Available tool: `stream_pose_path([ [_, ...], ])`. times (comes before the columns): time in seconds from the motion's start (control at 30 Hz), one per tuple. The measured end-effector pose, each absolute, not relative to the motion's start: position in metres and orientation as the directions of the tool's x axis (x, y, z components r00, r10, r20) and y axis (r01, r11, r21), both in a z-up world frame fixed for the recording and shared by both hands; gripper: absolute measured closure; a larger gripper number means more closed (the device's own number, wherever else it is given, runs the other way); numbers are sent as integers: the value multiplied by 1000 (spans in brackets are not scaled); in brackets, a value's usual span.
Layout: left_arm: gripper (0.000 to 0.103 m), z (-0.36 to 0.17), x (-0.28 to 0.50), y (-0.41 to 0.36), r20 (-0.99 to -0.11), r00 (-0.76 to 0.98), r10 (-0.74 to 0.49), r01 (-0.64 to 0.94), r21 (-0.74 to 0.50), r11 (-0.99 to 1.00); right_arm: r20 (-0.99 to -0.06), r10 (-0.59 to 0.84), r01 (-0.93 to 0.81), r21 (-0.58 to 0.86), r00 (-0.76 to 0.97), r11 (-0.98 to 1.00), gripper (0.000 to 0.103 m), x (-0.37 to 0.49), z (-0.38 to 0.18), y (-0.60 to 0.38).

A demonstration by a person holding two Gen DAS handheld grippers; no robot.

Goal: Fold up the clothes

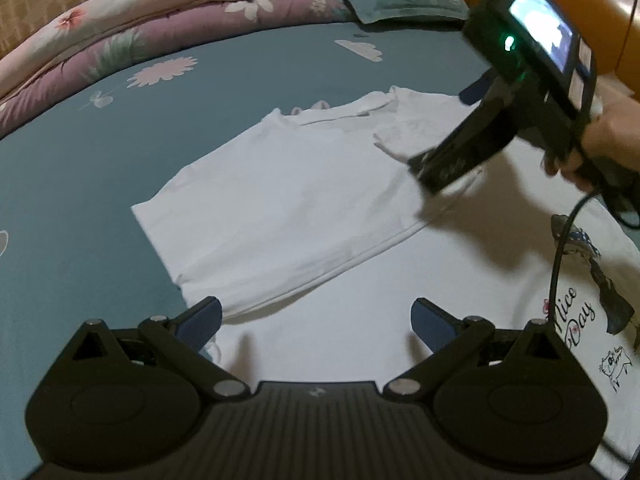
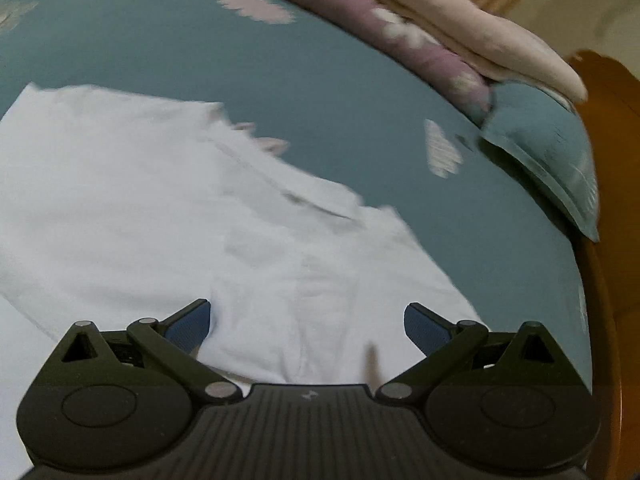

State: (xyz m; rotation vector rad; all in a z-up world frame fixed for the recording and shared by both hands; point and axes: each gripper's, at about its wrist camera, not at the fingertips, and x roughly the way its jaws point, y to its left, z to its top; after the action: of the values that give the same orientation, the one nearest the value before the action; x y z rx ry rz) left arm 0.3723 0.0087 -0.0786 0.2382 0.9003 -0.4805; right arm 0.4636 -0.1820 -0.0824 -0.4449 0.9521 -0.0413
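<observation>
Left wrist view: left tongs [image 1: 316,322] spread wide, blue pads empty, poised over a white cotton T-shirt [image 1: 280,208] lying partly folded on a teal flower-print bed sheet [image 1: 80,168]. Right tongs [image 1: 460,128] at upper right, gripped by a hand [image 1: 600,140], low over the shirt's far side; fingertips hidden, state impossible to tell here. "Nice Day" print [image 1: 572,312] at right edge. Rolled pink-and-mauve floral quilt [image 1: 132,28] behind.

Right wrist view: right tongs [image 2: 308,322] wide apart, holding nothing, above the blurred white shirt [image 2: 120,208] near its collar. Teal pillow [image 2: 548,152] beside an orange wooden bed frame [image 2: 612,160].
</observation>
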Motion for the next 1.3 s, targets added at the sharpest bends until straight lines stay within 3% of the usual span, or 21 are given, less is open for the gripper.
stream_pose_path([
  [0.4, 2, -84, 377, -14, -813, 498, -302, 535, 14, 845, -772, -318, 81, -330, 551, 941, 0, 457, -69, -297],
  [0.53, 2, -86, 379, -18, -815, 496, -299, 535, 16, 845, -759, -206, 97, -187, 618, 978, 0, 445, -55, -317],
  [0.67, 2, -90, 380, -23, -824, 488, -287, 538, 25, 842, -741, 130, -73, 109, 659, 991, 0, 438, -55, -312],
  [0.77, 2, -92, 378, -25, -828, 483, -283, 540, 28, 841, -735, 306, -148, 274, 605, 950, 0, 438, -77, -310],
  [0.9, 2, -95, 374, -23, -837, 472, -278, 540, 26, 841, -756, 325, -113, 320, 567, 941, 0, 428, -105, -328],
  [1.07, 2, -100, 375, -21, -842, 471, -265, 524, 25, 851, -716, 349, -90, 373, 605, 923, 0, 418, -92, -336],
  [1.3, 2, -103, 372, -21, -851, 446, -278, 515, -10, 857, -709, 415, -207, 365, 571, 908, 0, 417, -107, -306],
])
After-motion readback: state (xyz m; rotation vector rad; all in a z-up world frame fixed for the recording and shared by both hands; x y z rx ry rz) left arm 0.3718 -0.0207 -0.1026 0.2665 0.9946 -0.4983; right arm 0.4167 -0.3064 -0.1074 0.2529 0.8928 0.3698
